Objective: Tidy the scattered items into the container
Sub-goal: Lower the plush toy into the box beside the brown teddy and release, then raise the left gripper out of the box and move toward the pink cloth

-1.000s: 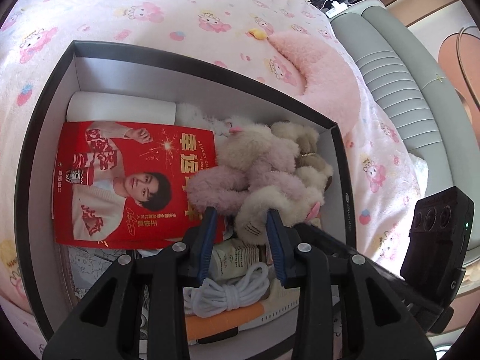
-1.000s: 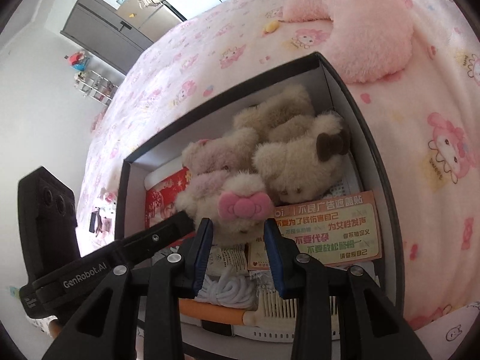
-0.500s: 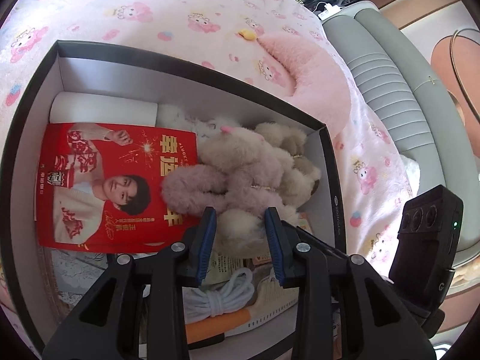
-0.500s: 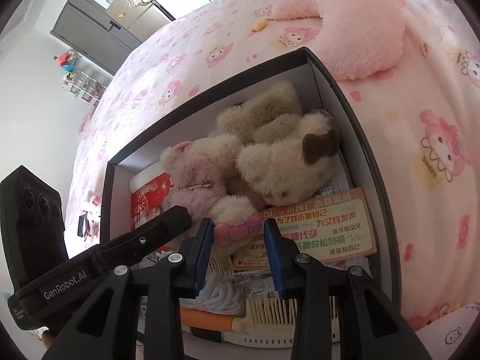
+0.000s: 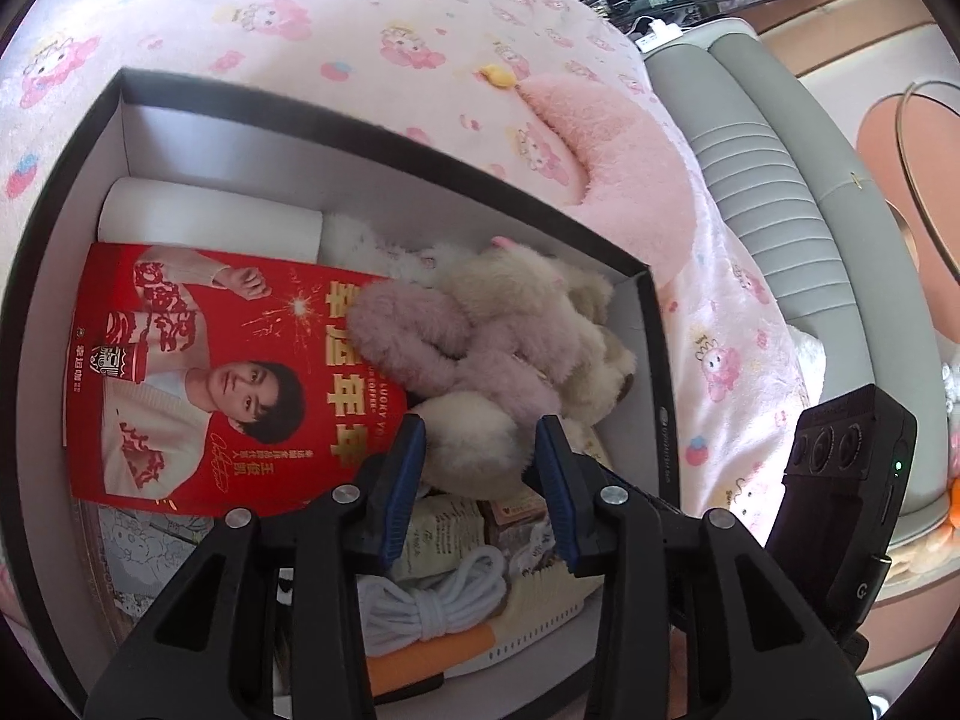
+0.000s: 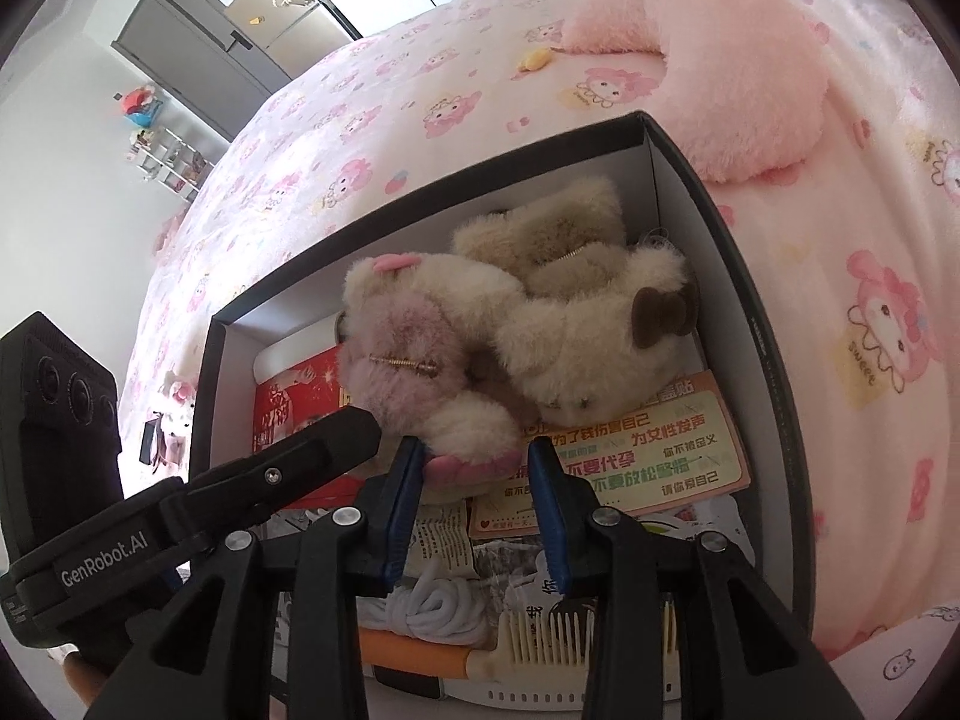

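The plush bears [image 6: 510, 348] have tipped over and now lie inside the box [image 6: 744, 276]. Left gripper [image 5: 480, 480] has eased open, part-wide around a paw; right gripper [image 6: 474, 480] brackets the pink-soled foot, grip unclear.

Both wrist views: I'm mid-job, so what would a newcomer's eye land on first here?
The plush toys piled in the far right part of the black box, with both grippers, left and right, poised over the cream plush head nearest them. Next, the bright red poster lying flat across the box's left side. Outside the box, a fluffy pink pillow curves on the cartoon-print bedspread.
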